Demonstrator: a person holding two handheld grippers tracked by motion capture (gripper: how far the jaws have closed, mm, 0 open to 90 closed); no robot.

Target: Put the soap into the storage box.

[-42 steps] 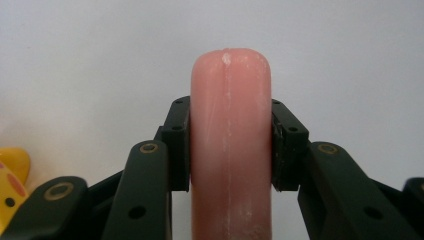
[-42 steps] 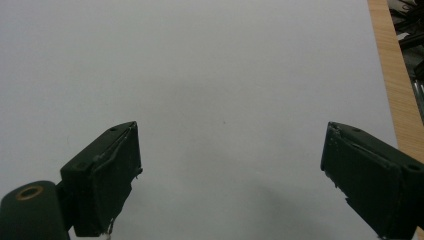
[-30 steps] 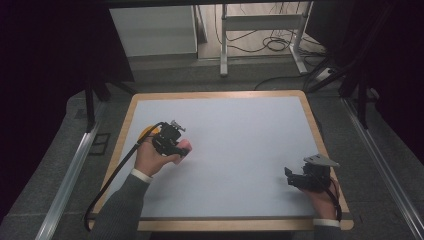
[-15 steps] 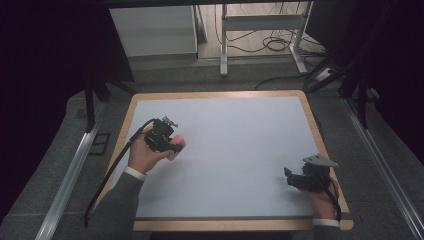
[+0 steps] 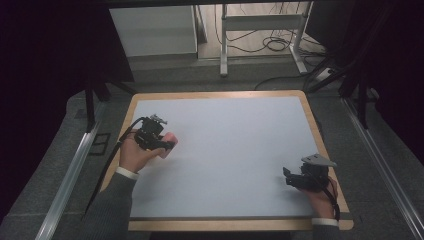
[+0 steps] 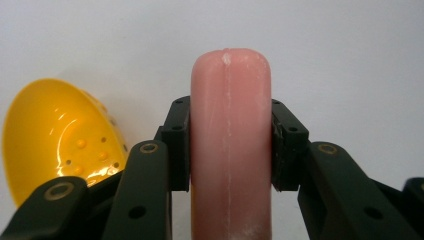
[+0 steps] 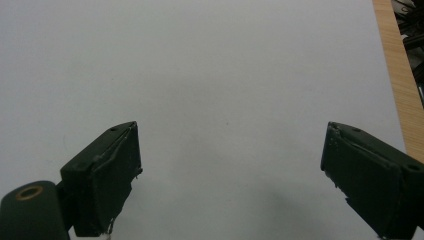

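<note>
On the wood-rimmed white table [image 5: 240,150], the idle right gripper [image 7: 230,170], jaws wide at lower right, should stay clear while the left gripper [image 6: 231,145] at left-centre keeps its even clamp on the pink rounded sausage-like cylinder [image 6: 231,125], beside a yellow perforated plastic scoop [image 6: 55,135].

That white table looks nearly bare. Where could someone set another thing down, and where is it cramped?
The table is bare across its middle and far half, between the left gripper and the open right gripper. It is tight only at the left edge, where the pink block is clamped beside a yellow perforated scoop.
</note>
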